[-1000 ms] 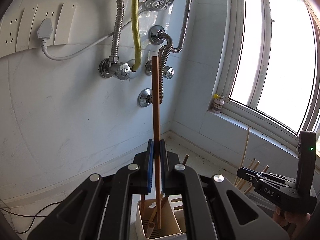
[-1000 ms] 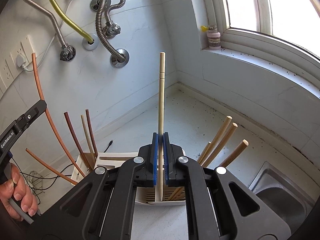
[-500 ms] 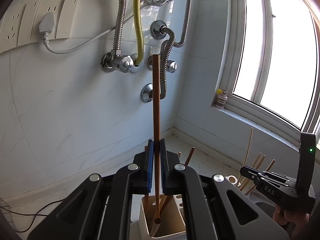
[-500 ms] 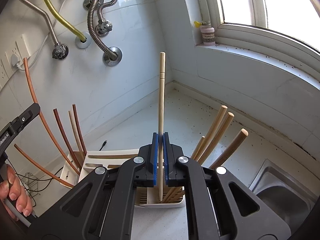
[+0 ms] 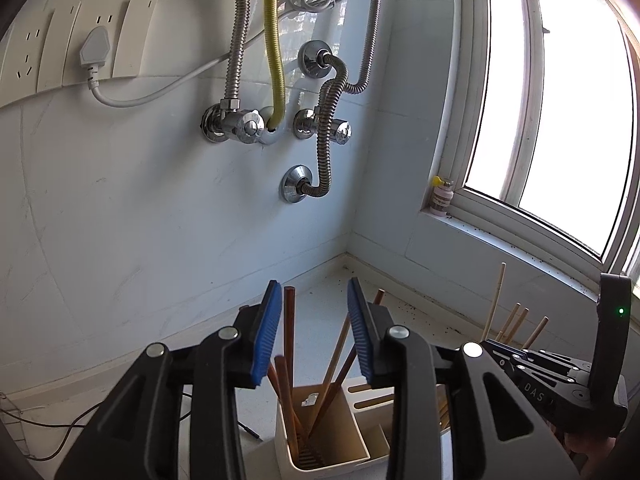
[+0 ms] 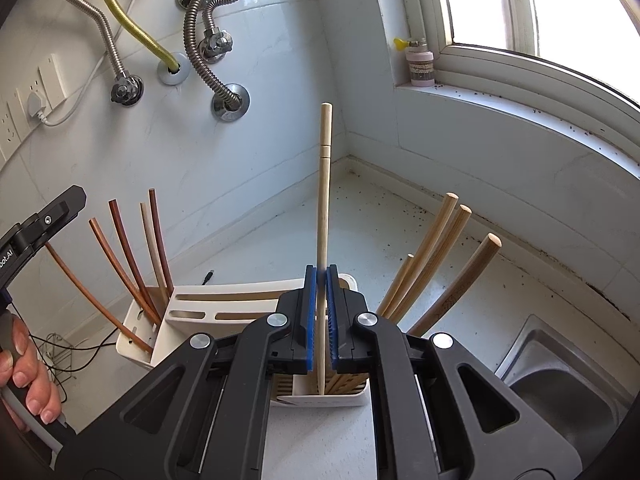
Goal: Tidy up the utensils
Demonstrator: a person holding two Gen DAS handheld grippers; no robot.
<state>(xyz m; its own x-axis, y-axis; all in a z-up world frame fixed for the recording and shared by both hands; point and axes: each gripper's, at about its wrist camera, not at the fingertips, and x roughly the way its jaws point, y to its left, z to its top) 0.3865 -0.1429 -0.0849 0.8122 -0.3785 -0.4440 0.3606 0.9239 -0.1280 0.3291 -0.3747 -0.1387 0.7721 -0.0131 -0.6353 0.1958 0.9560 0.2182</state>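
In the left wrist view my left gripper (image 5: 313, 292) has its jaws opening. A dark brown chopstick (image 5: 289, 328) stands loose between the blue pads, its lower end in the left compartment of the cream holder (image 5: 352, 420) among other brown chopsticks. My right gripper (image 6: 321, 276) is shut on a pale wooden chopstick (image 6: 325, 184), held upright with its lower tip inside the right compartment of the holder (image 6: 224, 296). Several pale chopsticks (image 6: 432, 256) lean there, and brown chopsticks (image 6: 132, 256) lean in the left compartment.
The holder stands on a white counter in a tiled corner, below metal hoses (image 5: 324, 128) and wall sockets (image 5: 96, 52). A steel sink (image 6: 568, 376) lies to the right. A small bottle (image 6: 419, 65) sits on the window sill. A hand (image 6: 24, 368) grips the left tool.
The left jaws have parted and the brown chopstick has slid down into the holder. The right gripper still clamps the pale chopstick, which has sunk a little toward its compartment.
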